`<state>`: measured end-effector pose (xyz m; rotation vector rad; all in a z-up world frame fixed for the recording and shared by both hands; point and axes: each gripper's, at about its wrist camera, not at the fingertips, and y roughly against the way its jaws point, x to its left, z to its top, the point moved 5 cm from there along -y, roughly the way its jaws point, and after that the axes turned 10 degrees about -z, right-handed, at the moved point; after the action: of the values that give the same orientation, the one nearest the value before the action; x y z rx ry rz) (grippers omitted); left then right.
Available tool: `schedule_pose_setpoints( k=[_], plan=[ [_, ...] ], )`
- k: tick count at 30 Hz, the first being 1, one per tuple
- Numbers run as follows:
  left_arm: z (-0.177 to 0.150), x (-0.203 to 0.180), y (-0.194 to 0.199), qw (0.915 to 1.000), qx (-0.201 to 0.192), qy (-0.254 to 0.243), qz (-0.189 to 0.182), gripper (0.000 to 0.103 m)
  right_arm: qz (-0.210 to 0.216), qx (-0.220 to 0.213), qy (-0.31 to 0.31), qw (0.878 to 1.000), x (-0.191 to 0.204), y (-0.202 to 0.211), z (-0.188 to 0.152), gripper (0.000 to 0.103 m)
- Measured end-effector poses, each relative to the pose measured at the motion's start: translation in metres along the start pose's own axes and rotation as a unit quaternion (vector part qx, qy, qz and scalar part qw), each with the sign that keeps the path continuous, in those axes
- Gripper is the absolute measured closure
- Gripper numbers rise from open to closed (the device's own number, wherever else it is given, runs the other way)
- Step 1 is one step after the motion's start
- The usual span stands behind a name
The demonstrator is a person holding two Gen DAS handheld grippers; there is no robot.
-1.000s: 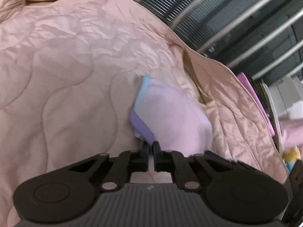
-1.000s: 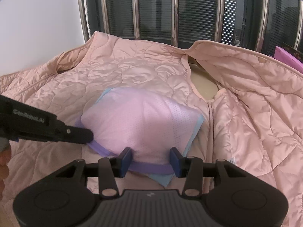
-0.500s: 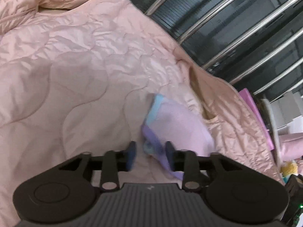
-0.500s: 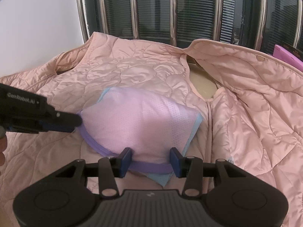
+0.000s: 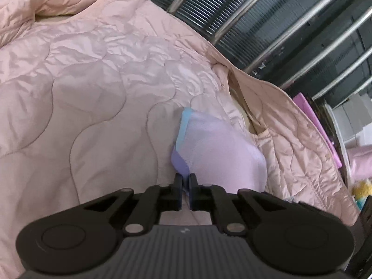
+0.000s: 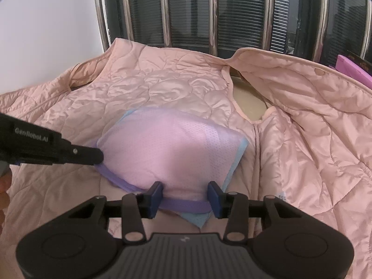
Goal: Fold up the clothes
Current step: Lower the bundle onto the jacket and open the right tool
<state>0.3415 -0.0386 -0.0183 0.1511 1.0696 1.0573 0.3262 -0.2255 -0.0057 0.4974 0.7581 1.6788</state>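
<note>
Item: small lilac mesh garment (image 6: 172, 153), lying on a spread pink quilted jacket (image 6: 162, 88); left tongs (image 5: 185, 183) clenched on its purple-bound edge, right tongs (image 6: 184, 196) released astride the near hem; fold best made by pinching both points, lifting evenly.

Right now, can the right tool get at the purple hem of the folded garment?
Probably yes: the right tool already straddles the purple hem with its jaws apart, nothing between; the left tool pinches another edge.

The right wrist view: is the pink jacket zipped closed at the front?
No. The jacket lies open, its right front panel spread aside, and a beige surface shows at the neck.
</note>
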Motion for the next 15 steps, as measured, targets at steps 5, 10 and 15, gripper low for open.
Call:
schedule_pose_setpoints(
  k=[5, 10, 15],
  plan=[
    [-0.003, 0.001, -0.004, 0.9999, 0.009, -0.009, 0.011, 0.09, -0.006, -0.037, -0.05, 0.998, -0.011, 0.02, 0.015, 0.059],
    [-0.01, -0.011, -0.008, 0.9983, 0.023, -0.051, 0.015, 0.088, 0.004, -0.001, -0.03, 1.0, -0.003, 0.004, 0.006, 0.059],
    [-0.007, -0.018, -0.001, 0.9975, 0.026, -0.055, 0.035, 0.067, -0.042, 0.016, -0.015, 0.999, 0.0, 0.005, 0.006, 0.057]
  ],
)
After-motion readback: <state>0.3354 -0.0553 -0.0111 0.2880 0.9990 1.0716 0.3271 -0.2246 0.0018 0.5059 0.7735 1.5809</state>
